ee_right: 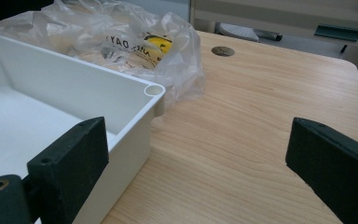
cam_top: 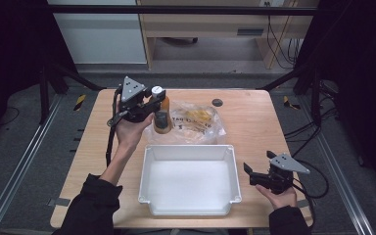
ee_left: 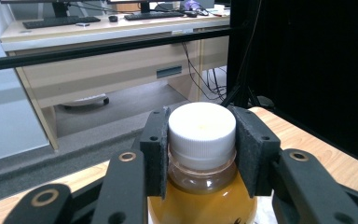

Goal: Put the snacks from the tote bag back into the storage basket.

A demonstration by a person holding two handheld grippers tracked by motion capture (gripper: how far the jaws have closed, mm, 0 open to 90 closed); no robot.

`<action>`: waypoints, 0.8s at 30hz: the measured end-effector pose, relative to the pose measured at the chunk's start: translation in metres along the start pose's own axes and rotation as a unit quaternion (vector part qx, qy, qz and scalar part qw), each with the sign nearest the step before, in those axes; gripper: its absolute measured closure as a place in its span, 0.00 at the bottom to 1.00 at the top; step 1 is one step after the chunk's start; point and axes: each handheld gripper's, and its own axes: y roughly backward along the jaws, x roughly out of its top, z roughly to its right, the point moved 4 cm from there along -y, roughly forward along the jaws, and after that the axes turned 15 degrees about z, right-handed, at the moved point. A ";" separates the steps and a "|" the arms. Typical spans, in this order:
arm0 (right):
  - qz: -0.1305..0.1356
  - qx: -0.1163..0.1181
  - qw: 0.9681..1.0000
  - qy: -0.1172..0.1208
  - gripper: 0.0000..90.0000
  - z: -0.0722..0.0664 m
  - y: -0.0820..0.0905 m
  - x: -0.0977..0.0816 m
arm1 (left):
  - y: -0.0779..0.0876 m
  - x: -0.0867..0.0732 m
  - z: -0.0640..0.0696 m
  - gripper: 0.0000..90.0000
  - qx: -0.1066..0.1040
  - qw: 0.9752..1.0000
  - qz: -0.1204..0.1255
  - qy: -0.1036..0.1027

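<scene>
My left gripper (cam_top: 156, 105) is shut on a bottle of amber liquid (cam_top: 163, 115) with a white cap (cam_top: 157, 91), held upright above the table beside a clear plastic bag (cam_top: 198, 122). In the left gripper view both pads (ee_left: 156, 149) press the white cap (ee_left: 201, 128) and the neck of the bottle (ee_left: 200, 200). A white bin (cam_top: 188, 178) stands empty at the front middle. My right gripper (cam_top: 248, 174) rests open just right of the bin, its jaws wide apart in the right gripper view (ee_right: 205, 172) with only table between them.
The plastic bag (ee_right: 135, 42) with yellow items inside lies behind the bin's far rim (ee_right: 156, 91). A small dark round disc (cam_top: 217, 102) sits on the wooden table (cam_top: 254, 127) at the back. Black frame bars (cam_top: 176, 10) and cables (cam_top: 313, 171) surround the table.
</scene>
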 end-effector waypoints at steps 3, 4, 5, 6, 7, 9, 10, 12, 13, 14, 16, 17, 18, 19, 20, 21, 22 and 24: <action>0.000 0.000 1.000 0.000 0.07 0.000 0.000 0.000 | 0.005 0.001 0.004 0.66 -0.004 1.000 0.002 0.003; 0.000 -0.001 1.000 0.000 0.07 0.000 0.000 0.000 | 0.007 0.002 0.005 0.66 -0.006 1.000 0.002 0.002; 0.000 0.000 1.000 -0.001 0.07 0.000 0.000 0.000 | 0.009 0.002 0.006 0.66 -0.007 1.000 0.004 0.001; 0.000 0.000 1.000 0.000 0.07 0.000 0.000 0.000 | 0.011 0.003 0.008 0.66 -0.008 1.000 0.005 0.002; 0.000 0.000 1.000 0.000 0.07 0.000 0.000 0.000 | 0.014 0.003 0.010 0.66 -0.010 1.000 0.005 -0.001; 0.000 0.000 1.000 0.000 0.07 0.000 0.000 0.000 | 0.019 0.003 0.015 0.66 -0.016 1.000 0.005 -0.003; 0.000 0.000 1.000 0.000 0.07 0.000 0.000 0.000 | 0.019 0.003 0.015 0.66 -0.016 1.000 0.005 -0.003; 0.000 -0.001 1.000 -0.001 0.07 0.000 0.001 0.000 | 0.023 0.002 0.019 0.66 -0.023 1.000 0.006 -0.005; 0.000 -0.001 1.000 -0.001 0.07 0.000 0.001 0.000 | 0.025 0.002 0.020 0.66 -0.025 1.000 0.008 -0.005; 0.000 -0.001 1.000 -0.001 0.07 0.000 0.001 0.000 | 0.027 0.002 0.022 0.66 -0.028 1.000 0.008 -0.005; 0.000 -0.001 1.000 -0.001 0.07 0.000 0.001 0.000 | 0.032 0.000 0.026 0.66 -0.031 0.999 0.010 -0.007; 0.000 -0.001 1.000 -0.001 0.07 0.000 0.001 0.000 | 0.034 0.000 0.028 0.66 -0.033 0.999 0.010 -0.009; -0.001 0.000 1.000 0.000 0.07 0.000 0.001 0.000 | 0.036 0.000 0.029 0.66 -0.034 0.999 0.014 -0.013; -0.001 0.000 1.000 0.000 0.07 0.000 0.001 0.000 | 0.038 -0.001 0.031 0.66 -0.035 0.999 0.015 -0.015; -0.001 0.000 1.000 0.000 0.07 0.000 0.001 0.000 | 0.042 -0.004 0.034 0.66 -0.041 0.999 0.013 -0.007; -0.001 0.000 1.000 0.000 0.07 0.000 0.001 0.000 | 0.042 -0.004 0.034 0.66 -0.041 0.999 0.013 -0.007; -0.001 -0.001 1.000 0.000 0.07 0.000 0.001 0.000 | 0.044 -0.005 0.036 0.66 -0.044 0.999 0.014 -0.006; -0.001 -0.001 1.000 0.000 0.07 0.000 0.001 0.000 | 0.047 -0.007 0.038 0.66 -0.048 0.999 0.017 0.000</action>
